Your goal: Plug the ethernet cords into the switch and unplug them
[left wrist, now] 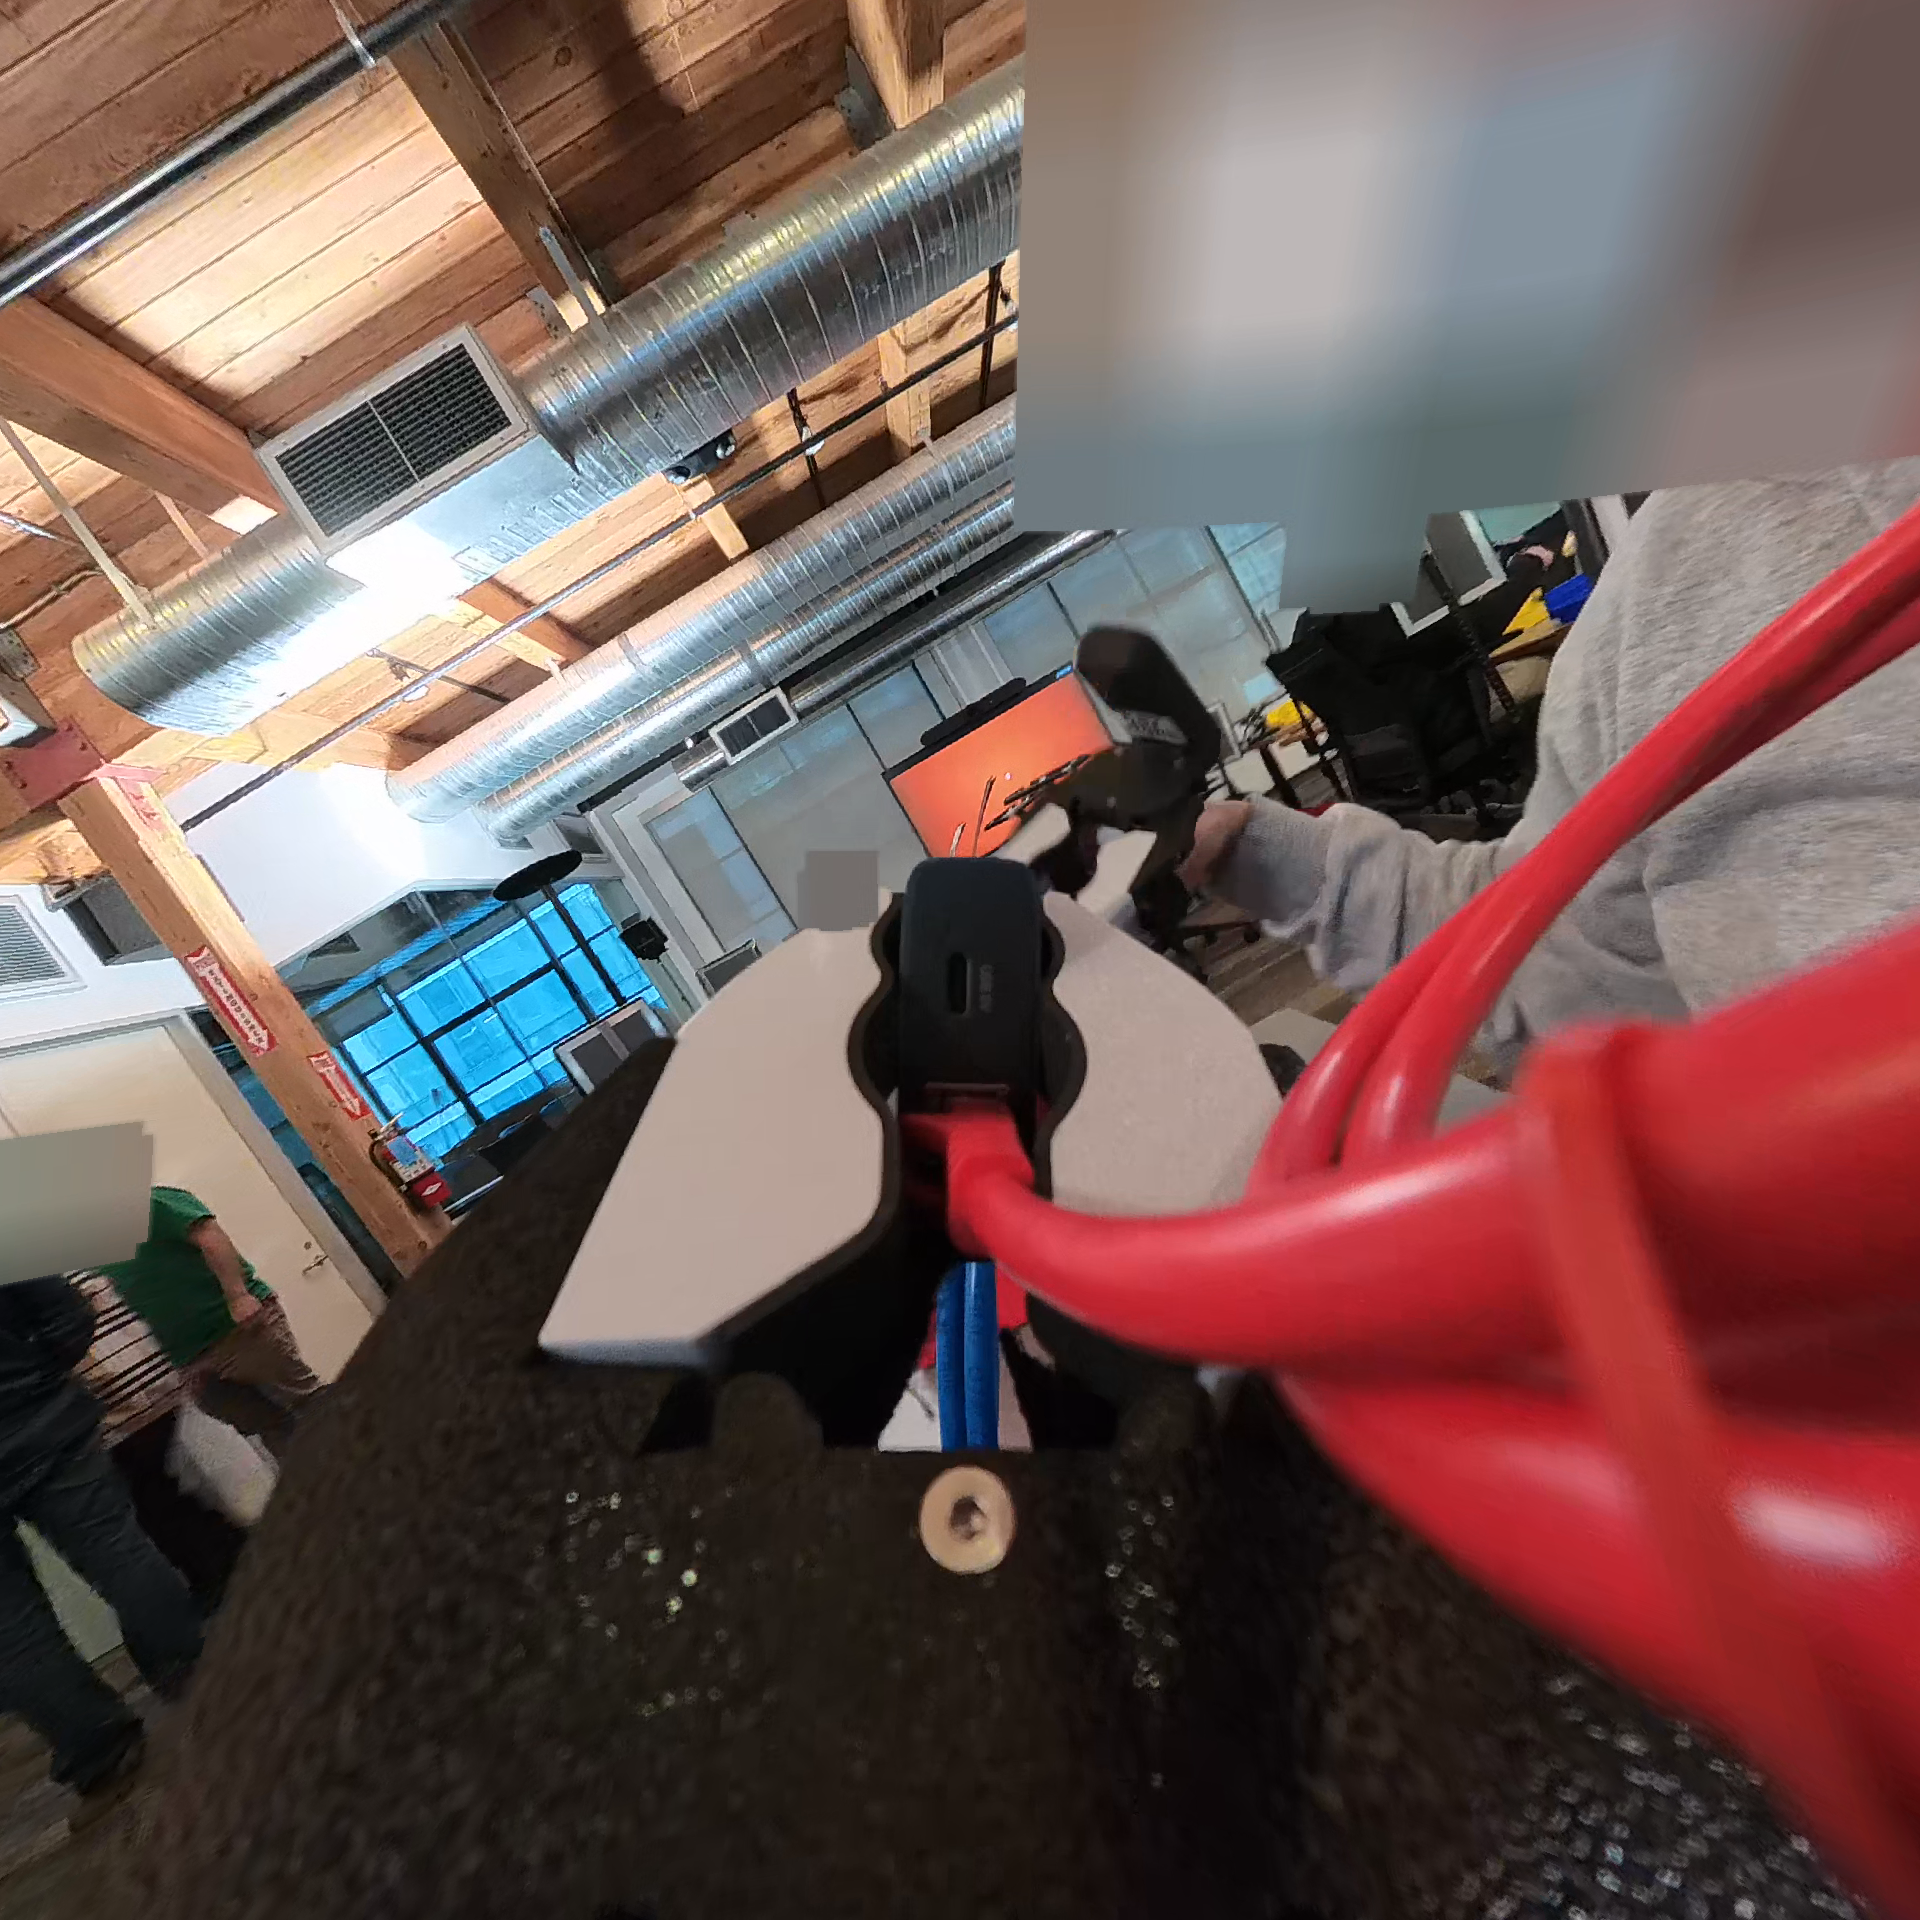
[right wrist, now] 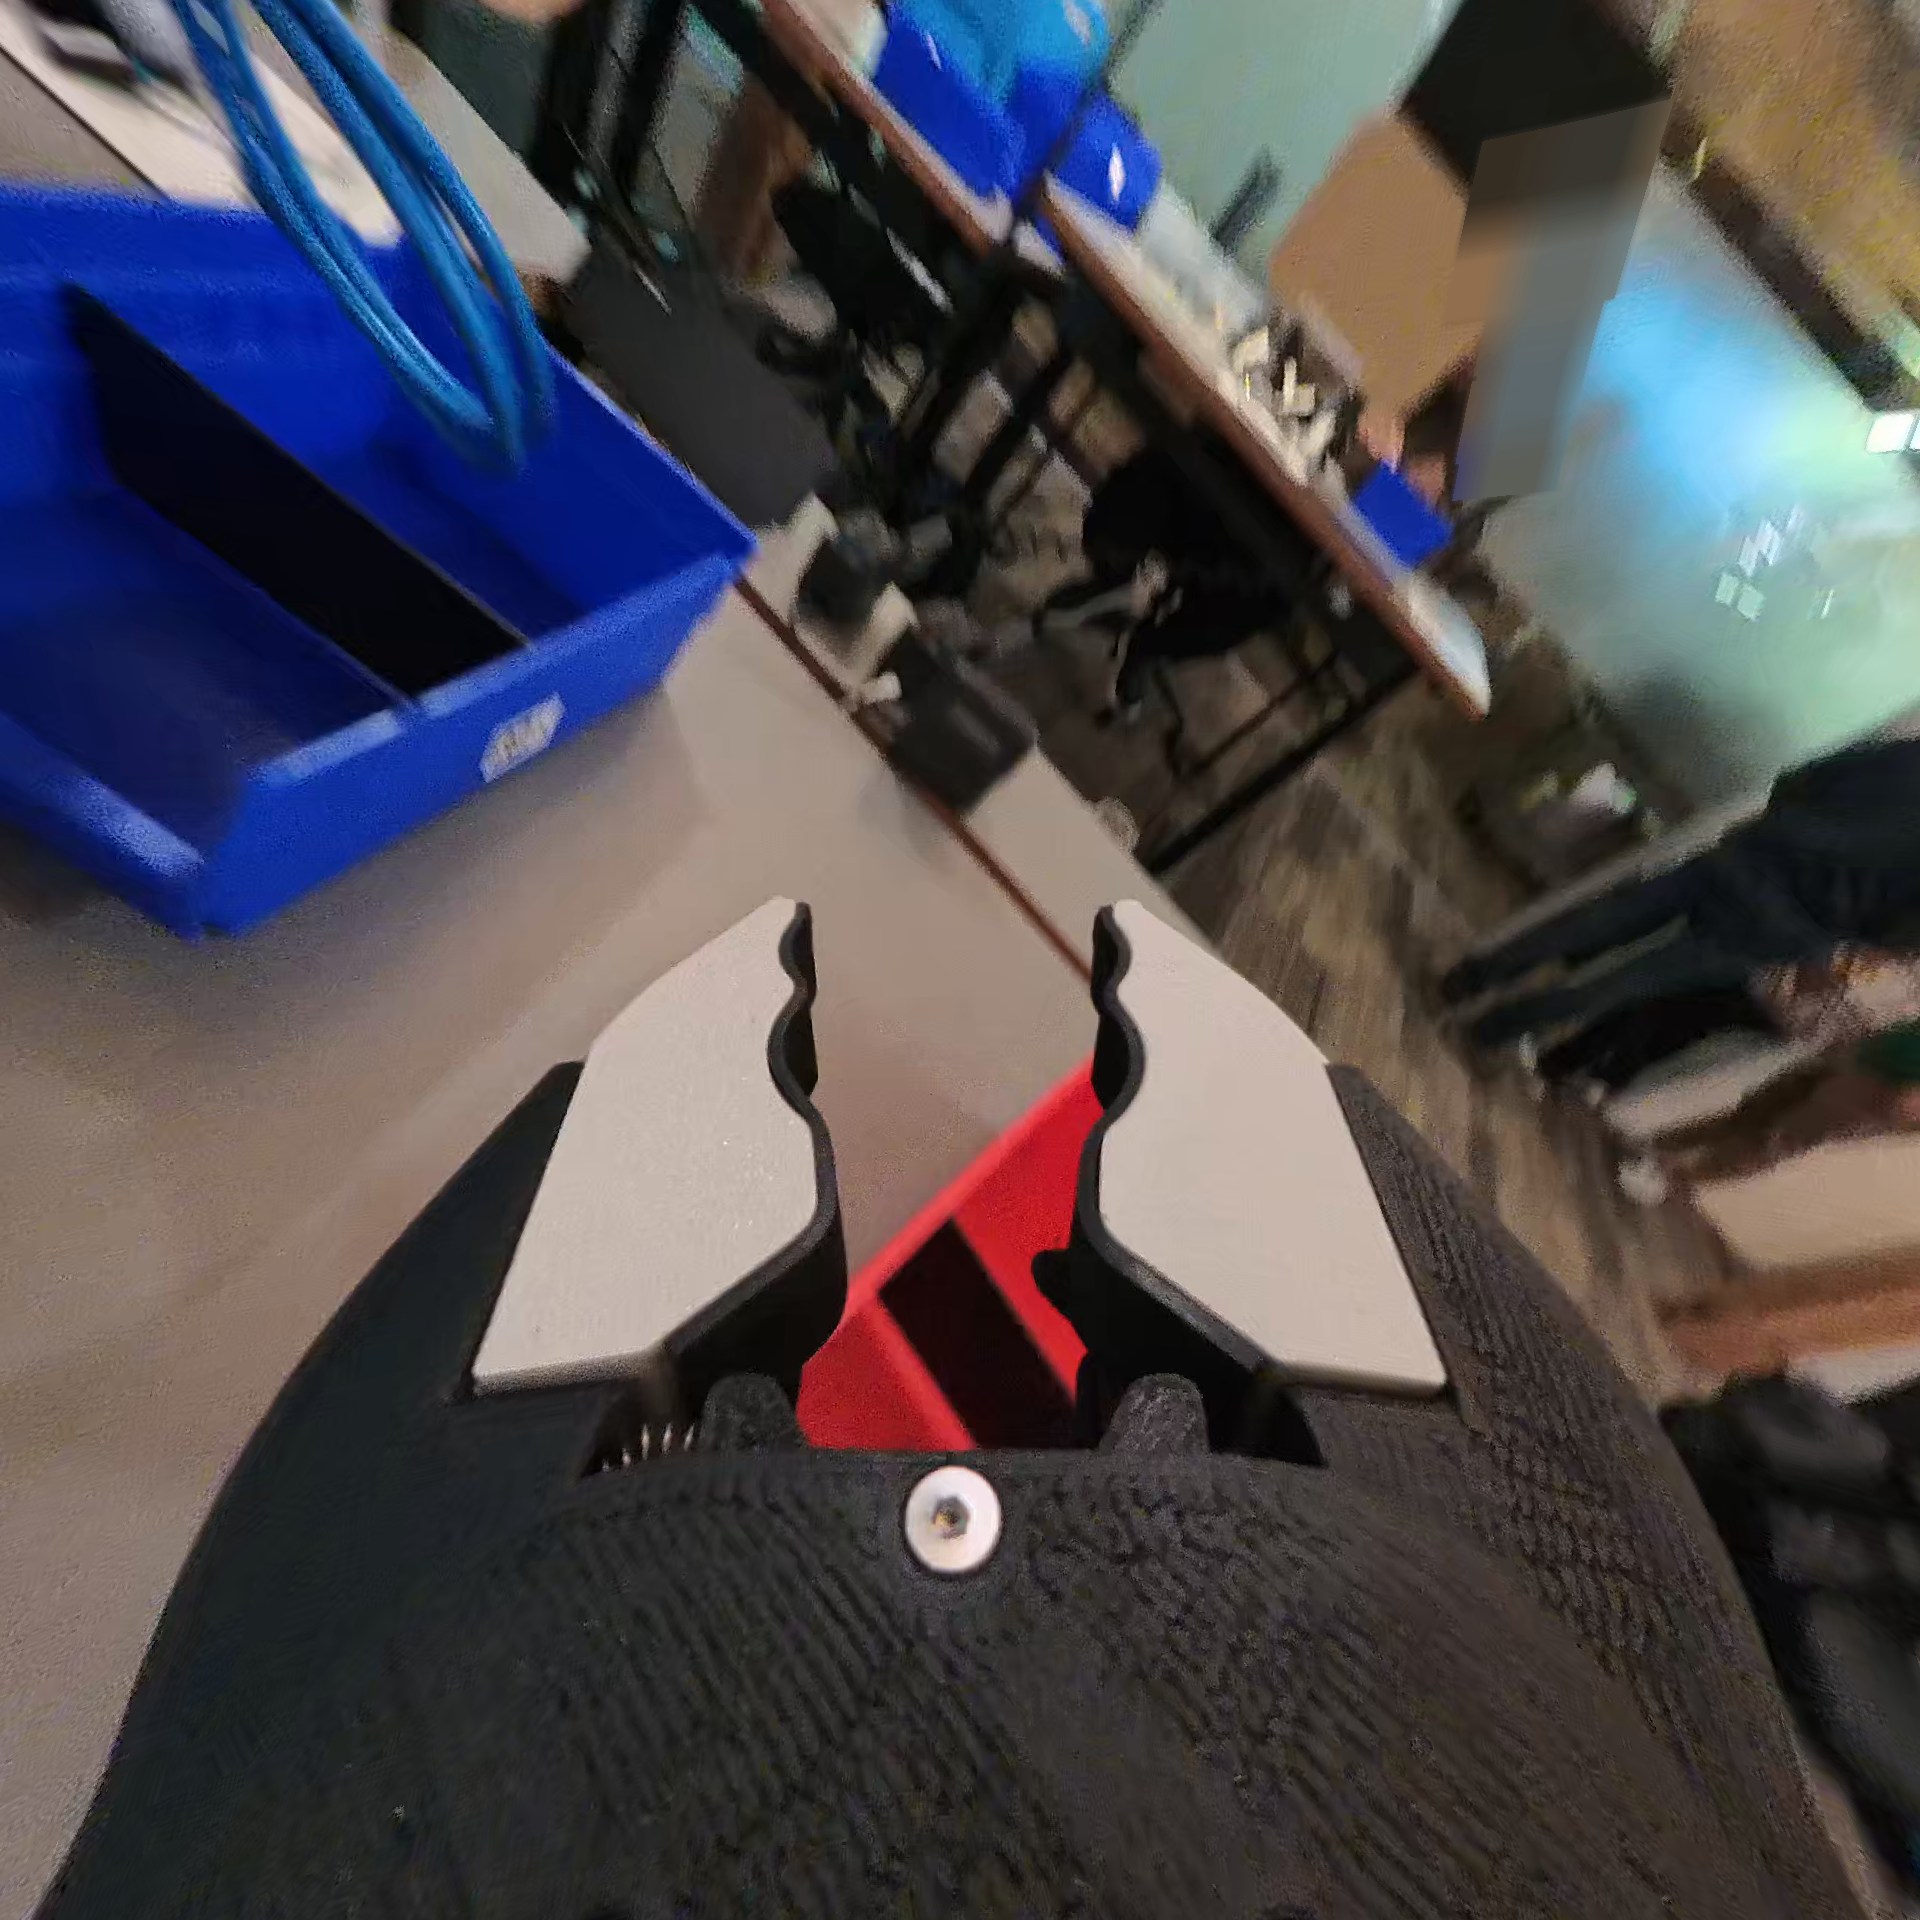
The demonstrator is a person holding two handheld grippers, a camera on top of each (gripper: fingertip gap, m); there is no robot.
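Observation:
My left gripper (left wrist: 966, 935) points up toward the ceiling and is shut on a small dark adapter block (left wrist: 966, 966). A red cable (left wrist: 1195, 1247) is plugged into its lower end and loops thickly past the lens on the right. A blue cable (left wrist: 966, 1361) shows below, between the fingers. The other gripper (left wrist: 1143, 769) shows farther off in a grey-sleeved hand. My right gripper (right wrist: 951, 925) is open and empty, above a grey table (right wrist: 260, 1091). A red bin (right wrist: 935, 1320) with a black divider lies under it. A blue bin (right wrist: 343, 644) with a black divider sits at the left, blue cable (right wrist: 416, 291) hanging over it.
The table's edge (right wrist: 997, 862) runs diagonally just ahead of my right gripper; beyond it are floor, chairs and more tables with blue bins (right wrist: 1008, 114). People stand at the lower left of the left wrist view (left wrist: 135, 1403). Ducts (left wrist: 779, 291) run along the wooden ceiling. The tips of one gripper are about 30 centimetres away from the tips of the other.

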